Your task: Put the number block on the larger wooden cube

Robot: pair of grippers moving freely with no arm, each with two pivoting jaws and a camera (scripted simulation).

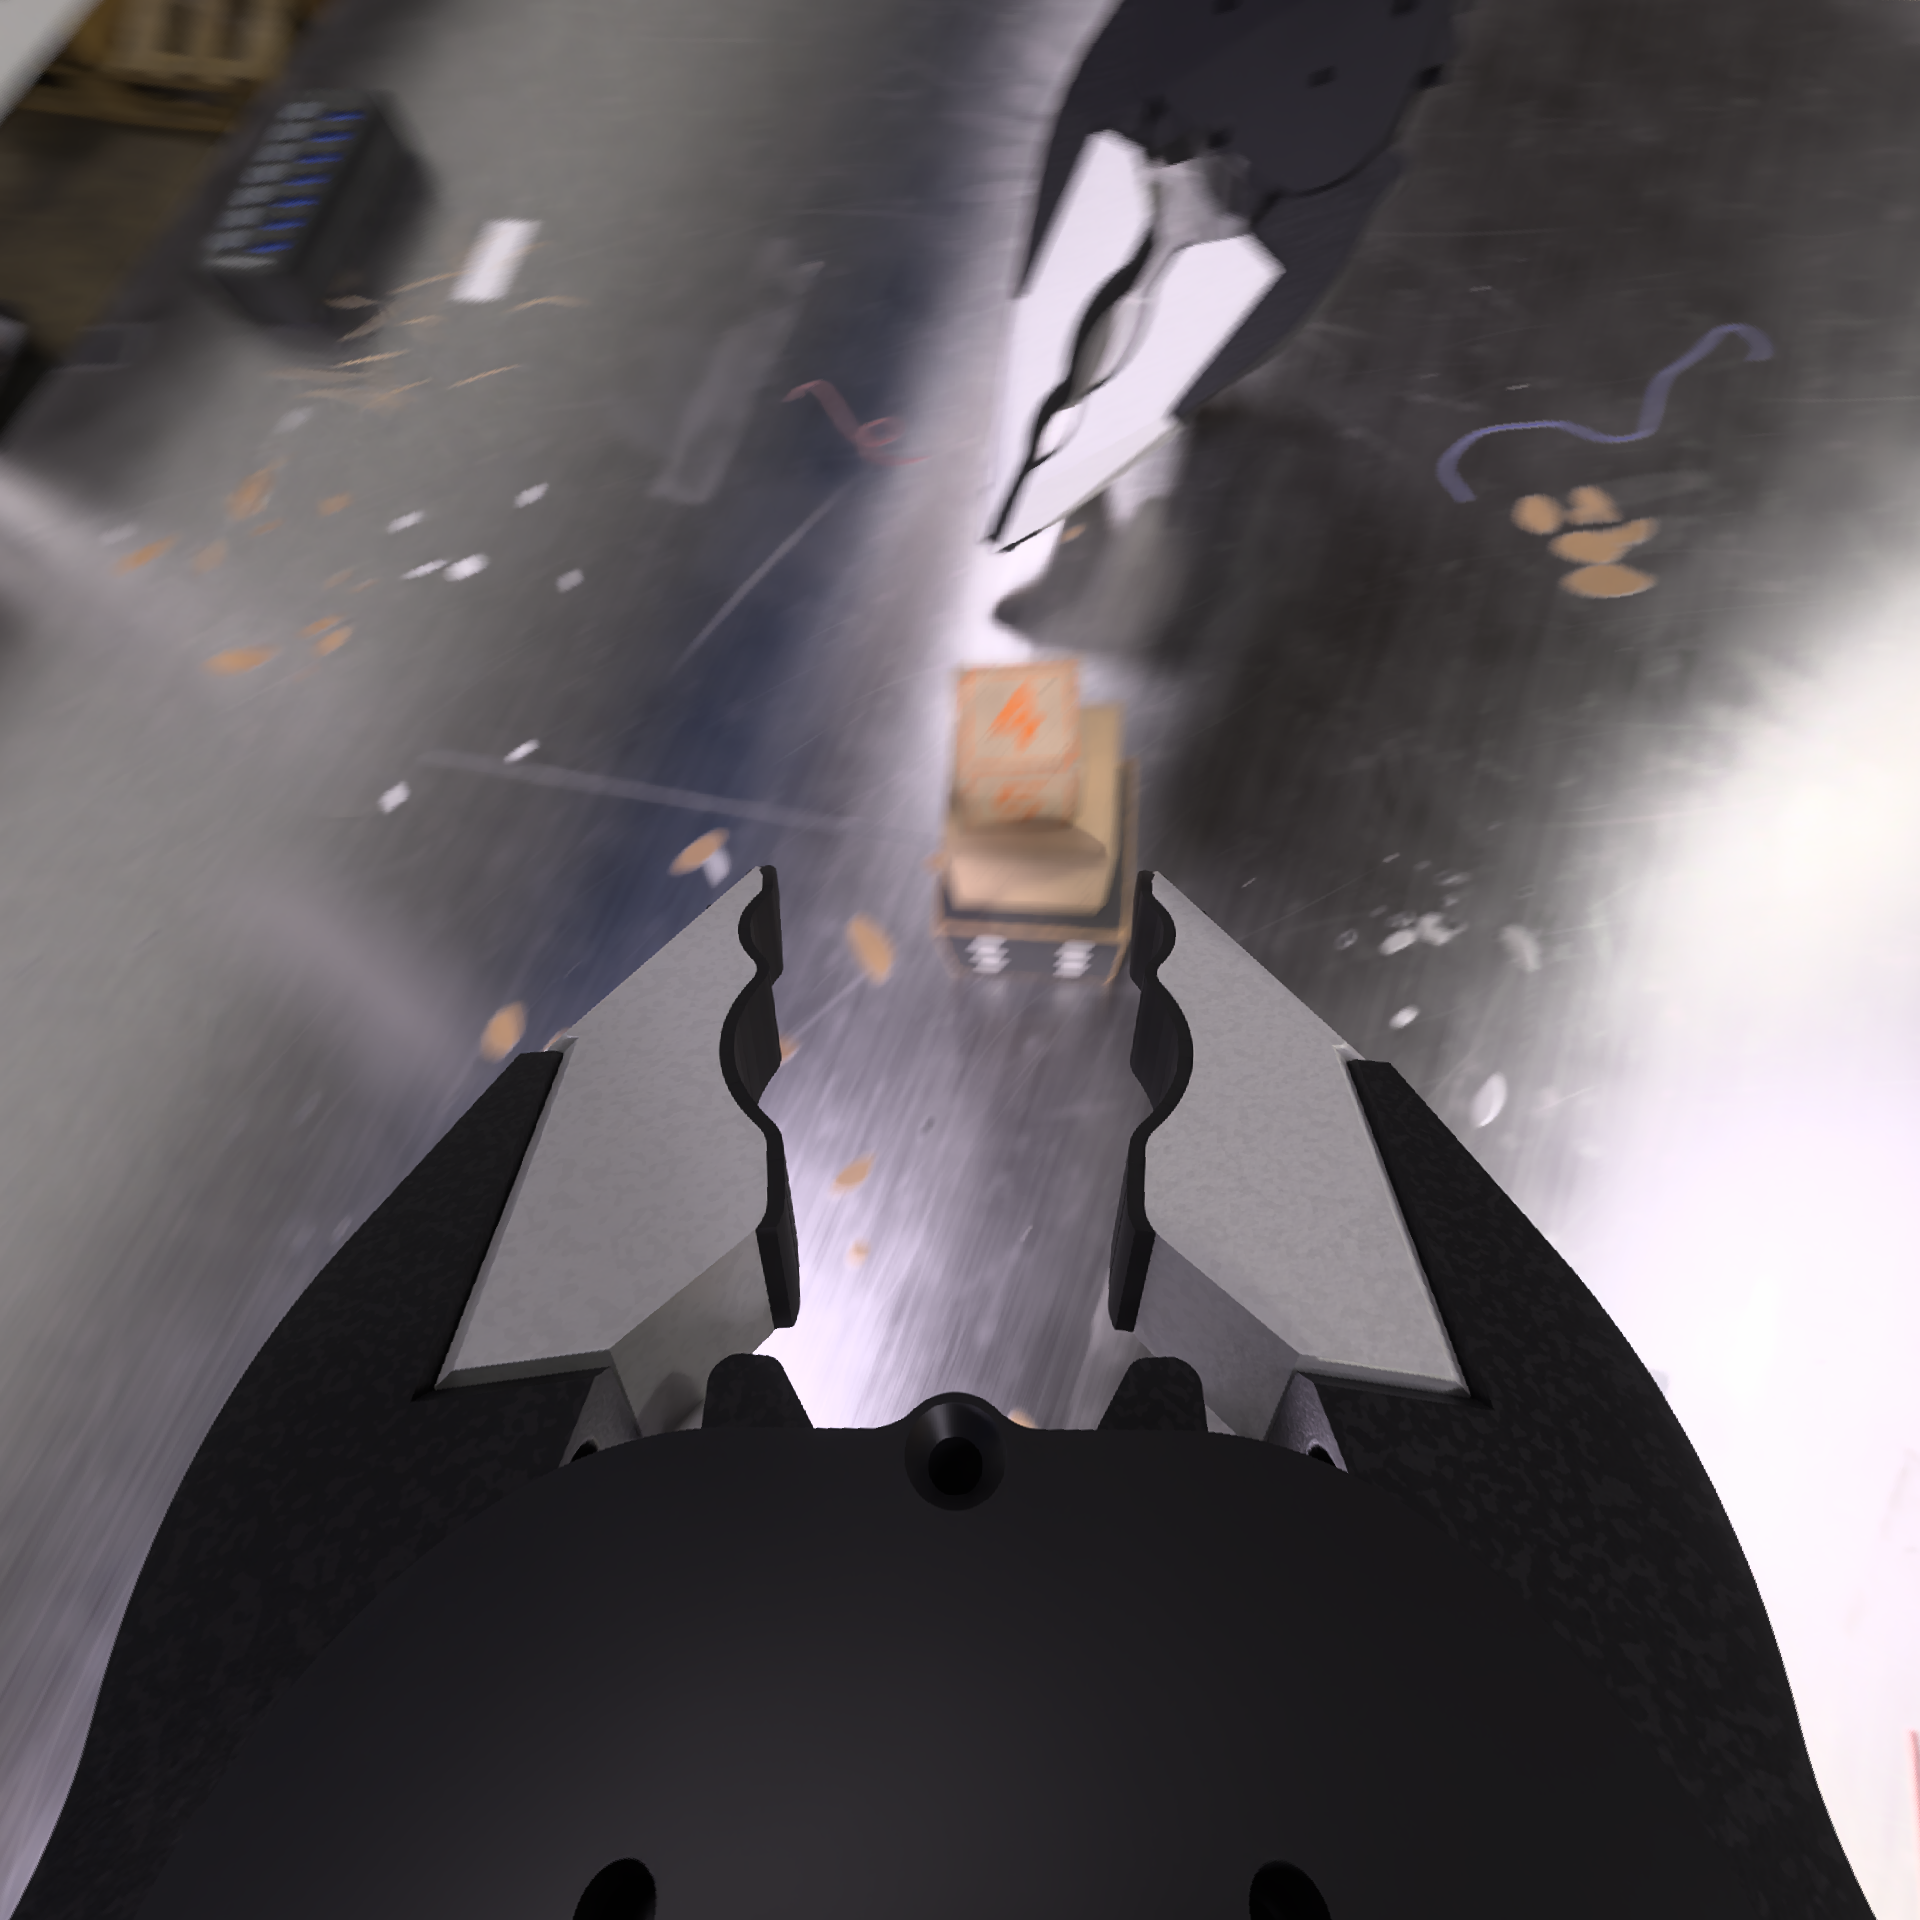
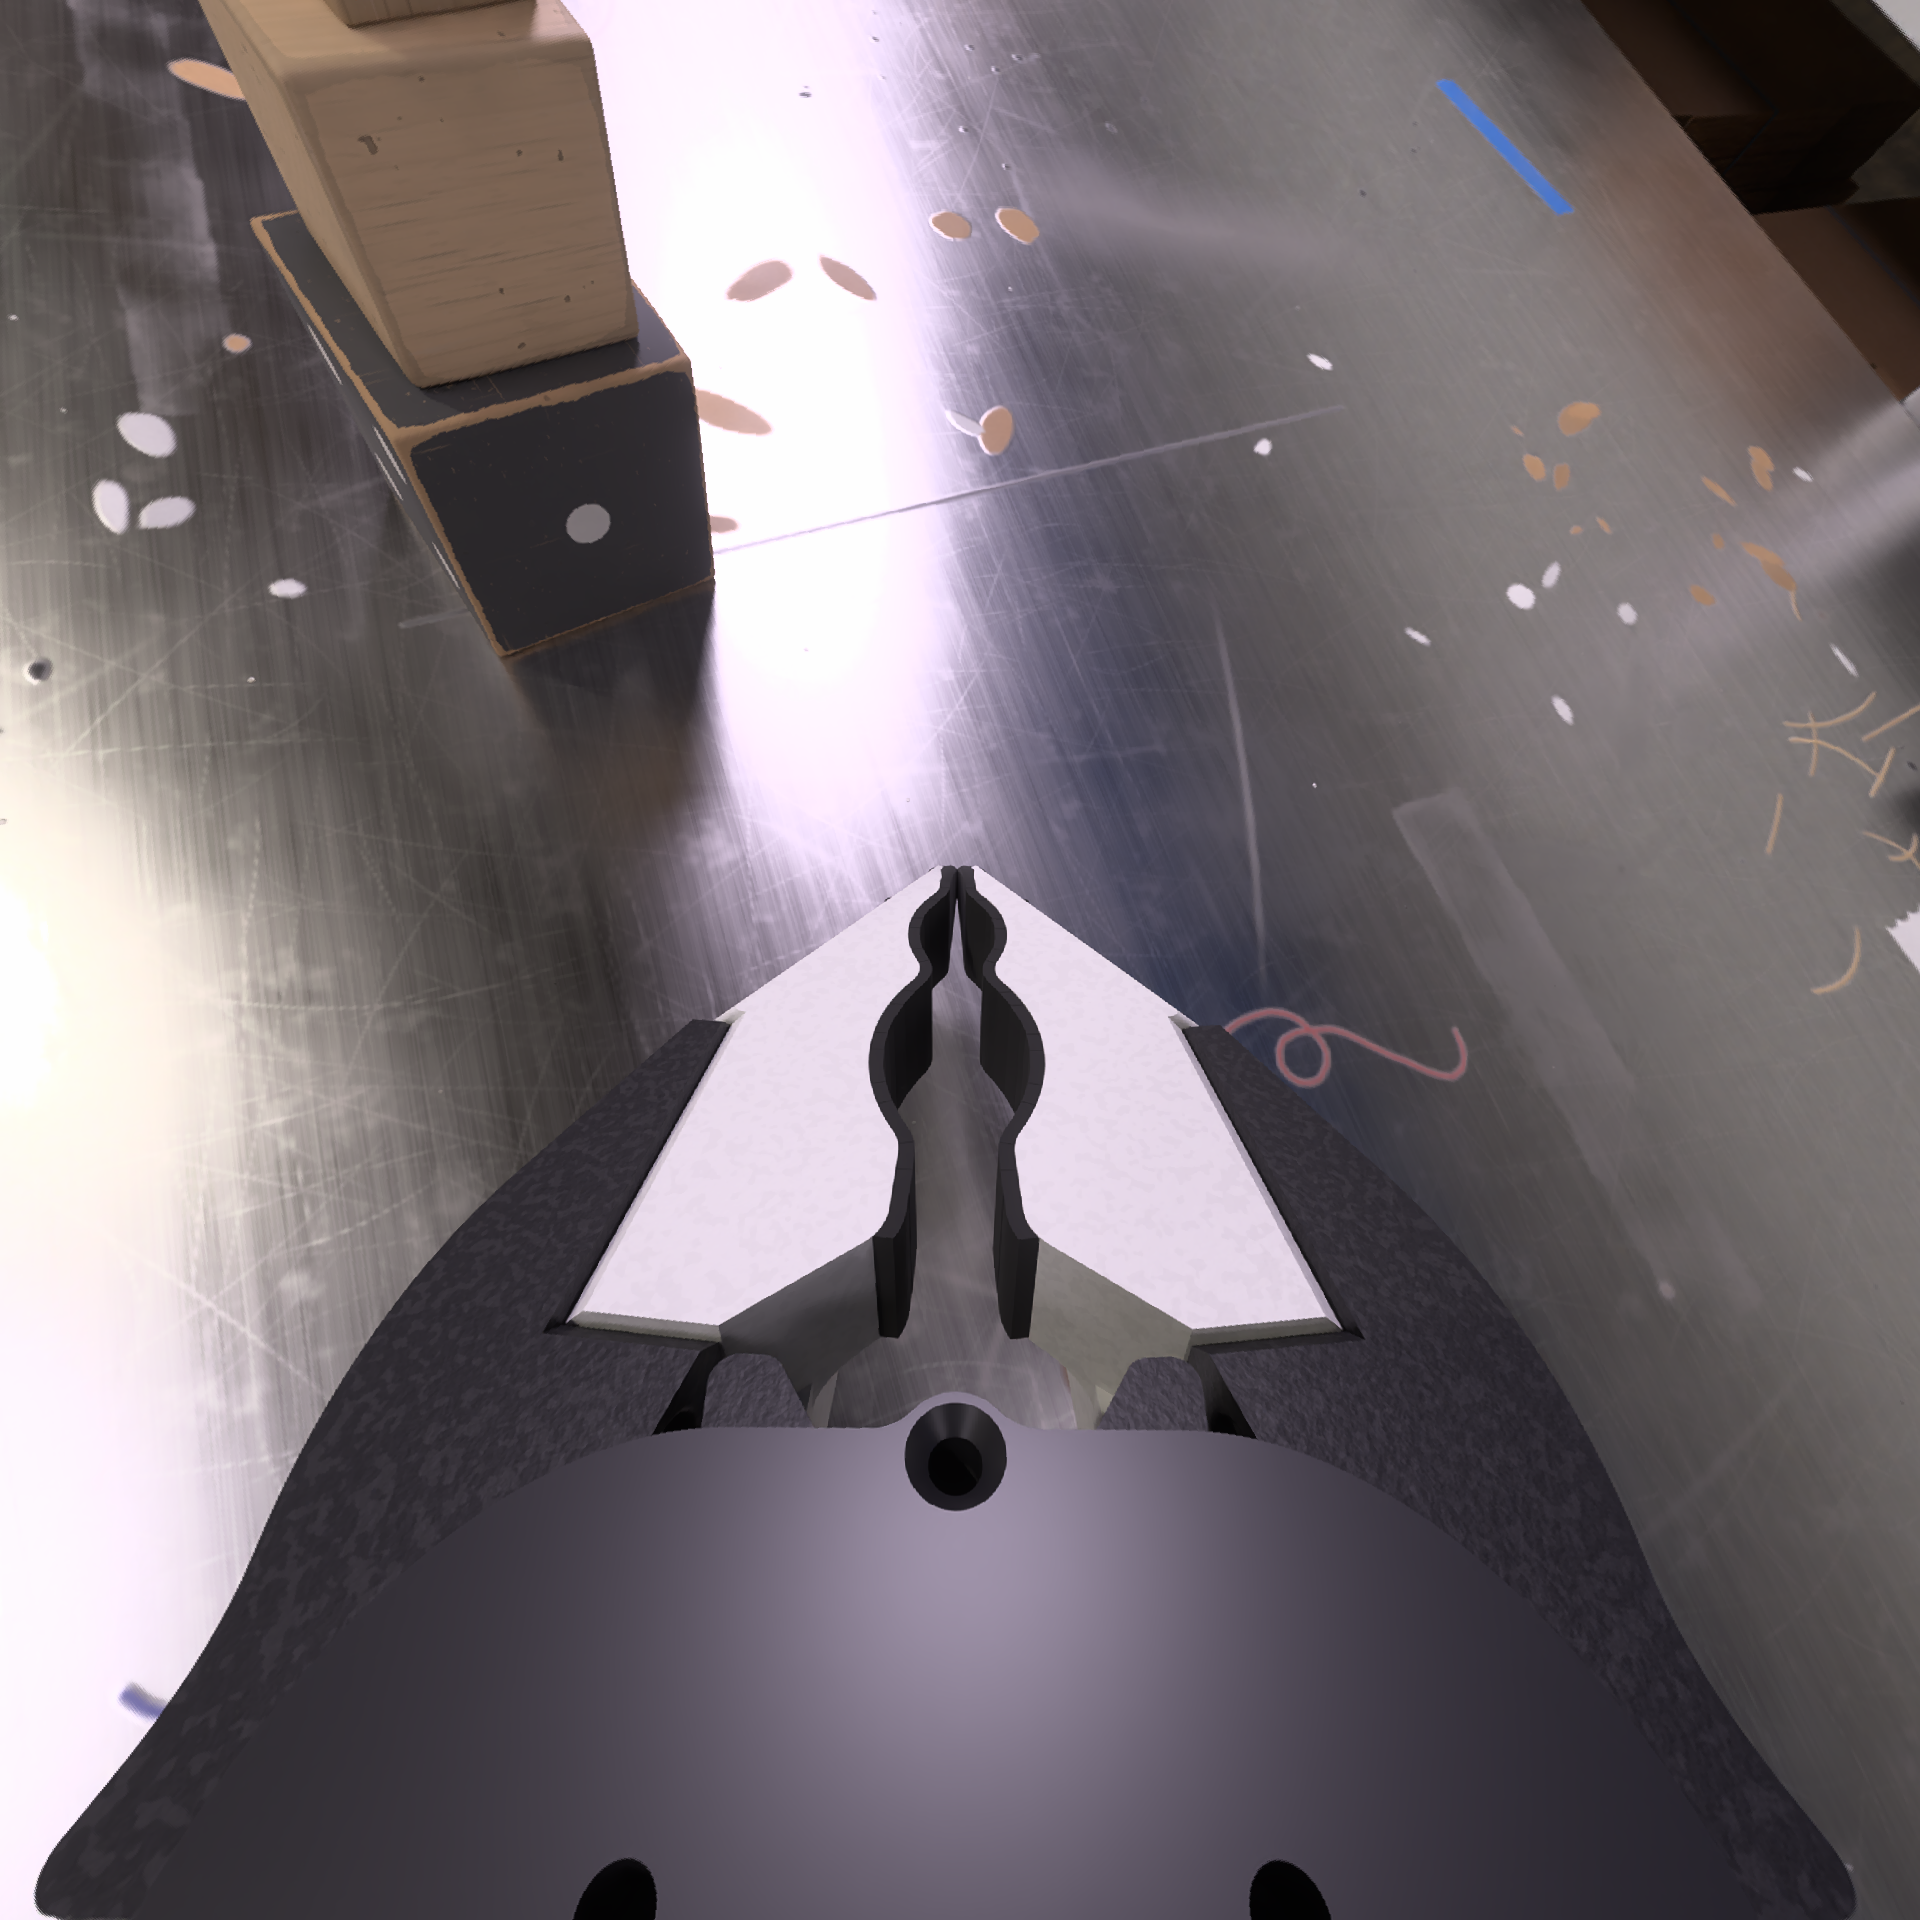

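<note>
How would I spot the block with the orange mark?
On the scratched metal table, find the stack of three blocks. A black block with white dots sits lowest, a plain wooden cube on it. The small orange-marked block crowns the stack.

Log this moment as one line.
left claw open, empty | right claw shut, empty | number block atop wooden cube atop black die

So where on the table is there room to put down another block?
Bare metal lies ahead of the right tongs, between the block stack and the pink thread. The stack's spot is crowded: number block on the larger wooden cube on a black dotted block. Wood shavings litter the right.
</note>
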